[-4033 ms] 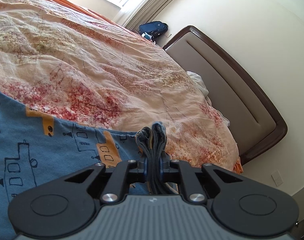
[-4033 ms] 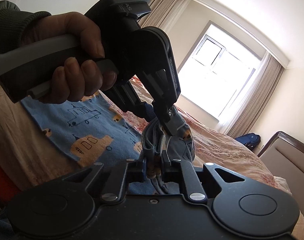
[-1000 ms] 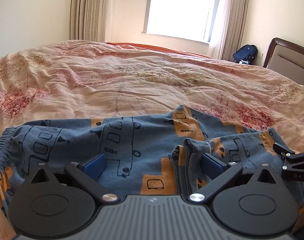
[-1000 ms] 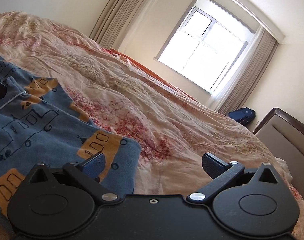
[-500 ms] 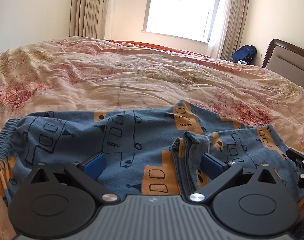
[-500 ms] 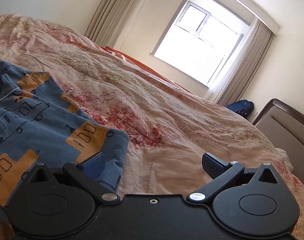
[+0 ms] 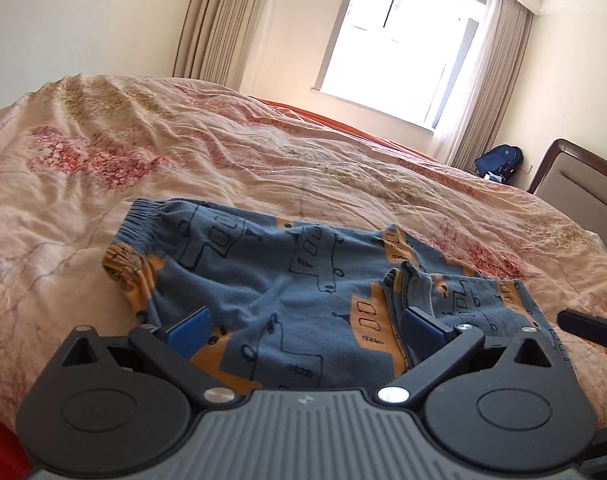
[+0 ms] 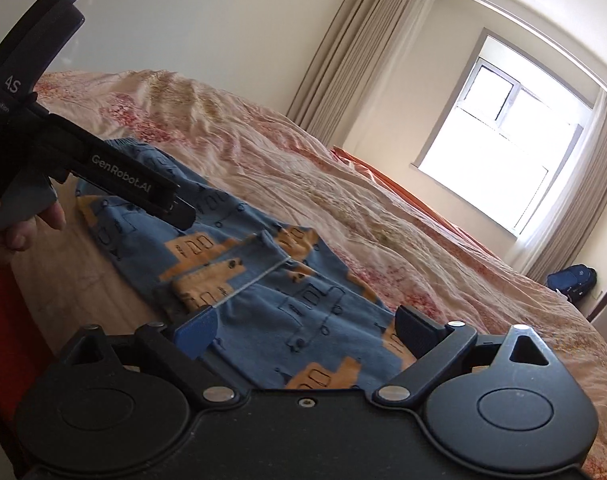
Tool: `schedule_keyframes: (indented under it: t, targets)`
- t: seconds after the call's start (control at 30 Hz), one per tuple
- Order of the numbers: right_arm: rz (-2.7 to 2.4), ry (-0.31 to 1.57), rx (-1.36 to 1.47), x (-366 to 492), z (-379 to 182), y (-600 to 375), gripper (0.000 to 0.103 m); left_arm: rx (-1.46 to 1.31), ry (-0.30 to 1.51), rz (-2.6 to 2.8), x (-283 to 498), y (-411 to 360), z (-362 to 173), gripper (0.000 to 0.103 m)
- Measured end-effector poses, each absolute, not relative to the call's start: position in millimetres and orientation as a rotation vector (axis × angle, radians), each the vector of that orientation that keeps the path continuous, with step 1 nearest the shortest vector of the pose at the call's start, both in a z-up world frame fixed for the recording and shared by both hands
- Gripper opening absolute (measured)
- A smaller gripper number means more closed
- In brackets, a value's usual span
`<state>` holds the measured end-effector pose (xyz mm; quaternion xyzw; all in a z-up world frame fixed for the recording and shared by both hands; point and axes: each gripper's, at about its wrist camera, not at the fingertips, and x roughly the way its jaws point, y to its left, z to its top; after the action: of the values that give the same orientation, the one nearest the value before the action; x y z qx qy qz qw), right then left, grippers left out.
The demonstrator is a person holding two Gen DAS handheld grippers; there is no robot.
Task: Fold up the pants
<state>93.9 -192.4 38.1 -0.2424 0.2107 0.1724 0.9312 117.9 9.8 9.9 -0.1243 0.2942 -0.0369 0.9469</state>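
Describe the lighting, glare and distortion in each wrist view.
Left wrist: window blown out white, curtains bowed by fisheye, pants evenly lit and sharp. Right wrist: window overexposed too, dark corners, horizon tilted, left gripper a near-black silhouette.

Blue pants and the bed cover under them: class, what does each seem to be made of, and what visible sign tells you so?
Blue pants: likely soft knit cotton, matte; it drapes limply, with a gathered elastic waistband and printed orange and outline vehicles.
Bed cover: probably thin woven cotton, matte; fine crisp wrinkles and a faded red floral print. Fibre content cannot be confirmed by sight.
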Motion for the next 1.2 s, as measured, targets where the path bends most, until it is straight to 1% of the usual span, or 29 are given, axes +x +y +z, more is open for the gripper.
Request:
schedule_keyframes:
  t: [0.03, 0.07, 0.13, 0.2, 0.27, 0.33, 0.4, 0.47, 0.53, 0.63, 0.73, 0.83, 1.1, 1.17, 1.2]
  targets:
    - [0.374, 0.441, -0.501, 94.0, 36.4, -185.3, 0.078, -0.256, 0.599, -0.071, 115.5, 13.5, 10.0, 0.103]
    - [0.39, 0.454, -0.508, 95.1, 34.1, -179.1, 0.073, -0.259, 0.599, -0.065, 112.9, 17.5, 10.1, 0.103]
    - [0.418, 0.489, -0.522, 99.5, 28.3, -167.4, 0.049, -0.263, 0.598, -0.055, 109.2, 23.8, 9.6, 0.103]
    - [0.417, 0.509, -0.528, 102.8, 23.0, -159.4, 0.041, -0.27, 0.596, -0.047, 104.6, 29.8, 9.0, 0.103]
    - [0.415, 0.528, -0.532, 105.5, 18.4, -154.6, 0.041, -0.274, 0.591, -0.038, 100.4, 34.8, 8.9, 0.103]
    - [0.427, 0.543, -0.537, 105.0, 15.9, -150.7, 0.038, -0.278, 0.586, -0.033, 97.4, 38.4, 9.0, 0.103]
    - [0.434, 0.55, -0.545, 102.8, 13.7, -147.4, 0.037, -0.285, 0.579, -0.03, 93.1, 41.7, 8.9, 0.103]
    - [0.431, 0.553, -0.547, 103.9, 10.9, -146.1, 0.033, -0.29, 0.576, -0.03, 90.9, 43.6, 8.5, 0.103]
    - [0.431, 0.559, -0.514, 105.5, 10.4, -148.6, 0.026, -0.291, 0.572, -0.029, 88.5, 45.4, 8.1, 0.103]
    - [0.43, 0.55, -0.486, 105.4, 13.0, -151.2, 0.022, -0.29, 0.576, -0.018, 86.8, 48.2, 6.8, 0.103]
    - [0.433, 0.557, -0.449, 107.9, 16.2, -154.6, 0.022, -0.295, 0.578, -0.009, 86.4, 50.8, 5.9, 0.103]
    - [0.435, 0.56, -0.412, 110.8, 18.3, -158.2, 0.026, -0.296, 0.577, -0.007, 85.8, 51.9, 5.6, 0.103]
    - [0.435, 0.543, -0.357, 114.1, 21.1, -158.9, 0.028, -0.278, 0.593, 0.027, 83.9, 56.2, 2.4, 0.103]
    - [0.432, 0.541, -0.354, 114.4, 20.4, -159.0, 0.019, -0.278, 0.593, 0.032, 83.3, 57.6, 2.2, 0.103]
    - [0.424, 0.531, -0.353, 113.2, 21.4, -159.3, 0.011, -0.277, 0.592, 0.036, 83.1, 58.4, 2.2, 0.103]
